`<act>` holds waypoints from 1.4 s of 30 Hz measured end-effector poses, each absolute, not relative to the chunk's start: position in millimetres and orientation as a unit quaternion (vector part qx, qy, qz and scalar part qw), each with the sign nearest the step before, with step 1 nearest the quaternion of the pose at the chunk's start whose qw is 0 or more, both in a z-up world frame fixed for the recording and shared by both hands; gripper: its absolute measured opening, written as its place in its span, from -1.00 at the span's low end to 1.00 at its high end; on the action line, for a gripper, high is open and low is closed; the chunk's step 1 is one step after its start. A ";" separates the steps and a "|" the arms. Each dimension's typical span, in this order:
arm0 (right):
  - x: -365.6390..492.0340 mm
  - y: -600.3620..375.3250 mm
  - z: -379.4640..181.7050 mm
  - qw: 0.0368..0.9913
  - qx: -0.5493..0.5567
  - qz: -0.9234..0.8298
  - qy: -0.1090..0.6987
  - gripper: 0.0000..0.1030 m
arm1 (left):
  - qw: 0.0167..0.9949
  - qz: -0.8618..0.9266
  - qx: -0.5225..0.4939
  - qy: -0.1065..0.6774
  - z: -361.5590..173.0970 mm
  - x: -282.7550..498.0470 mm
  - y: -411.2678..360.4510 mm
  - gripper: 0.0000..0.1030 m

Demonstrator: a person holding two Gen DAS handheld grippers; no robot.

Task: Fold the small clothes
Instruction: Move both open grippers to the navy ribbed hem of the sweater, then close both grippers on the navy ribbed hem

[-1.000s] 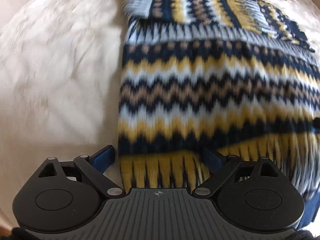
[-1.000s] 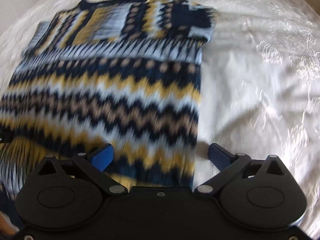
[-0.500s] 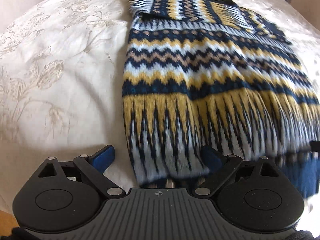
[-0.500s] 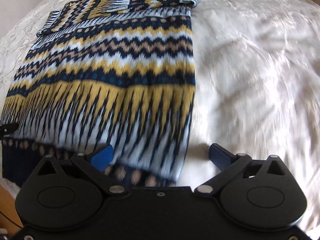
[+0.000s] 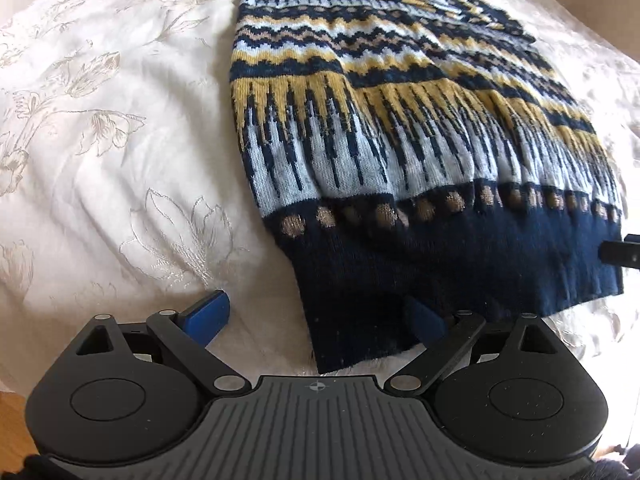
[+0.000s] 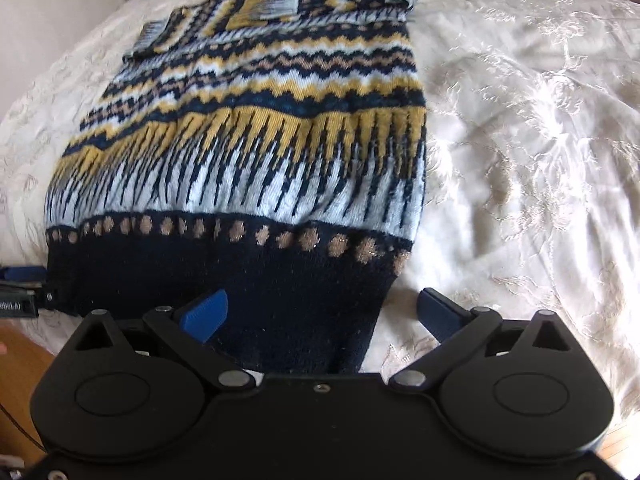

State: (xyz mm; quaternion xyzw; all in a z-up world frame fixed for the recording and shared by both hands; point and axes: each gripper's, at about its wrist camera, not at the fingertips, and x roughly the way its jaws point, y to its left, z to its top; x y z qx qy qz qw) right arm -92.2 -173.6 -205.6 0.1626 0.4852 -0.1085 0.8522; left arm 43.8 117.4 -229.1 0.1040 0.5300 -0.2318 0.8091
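Left wrist view puts your left gripper (image 5: 316, 316) at the near left corner of the navy, mustard and pale-blue zigzag-patterned knitted sweater (image 5: 400, 128), which lies flat on the cream floral-embroidered bedspread (image 5: 100, 140). Its jaws are spread wide, one blue pad on bare bedspread and the other over the dark ribbed hem (image 5: 460, 264) — nothing is gripped. From the right wrist view your right gripper (image 6: 322, 312) sits likewise at the near right corner, jaws released, one finger over the hem and one on the bedspread beside it.

The sweater's long axis runs straight away from you: hem nearest, neckline and folded-in sleeves at the far end. It looks already narrowed to a tidy rectangle, so I judge the next fold is hem towards collar.

Expect it to handle as a soft, fairly thick knit — limp, a little heavy, stretchy, not slippery or fragile. It will sag between your two grips, so take both layers of the ribbed hem right at each corner, where the knit is densest, and lift evenly; a pinch on the top layer alone would likely pull the fold open.
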 end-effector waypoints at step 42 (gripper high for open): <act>-76.1 -196.8 -232.9 0.774 0.348 -0.055 0.527 0.99 | 0.799 -0.245 0.029 0.549 -233.9 52.3 116.4 0.14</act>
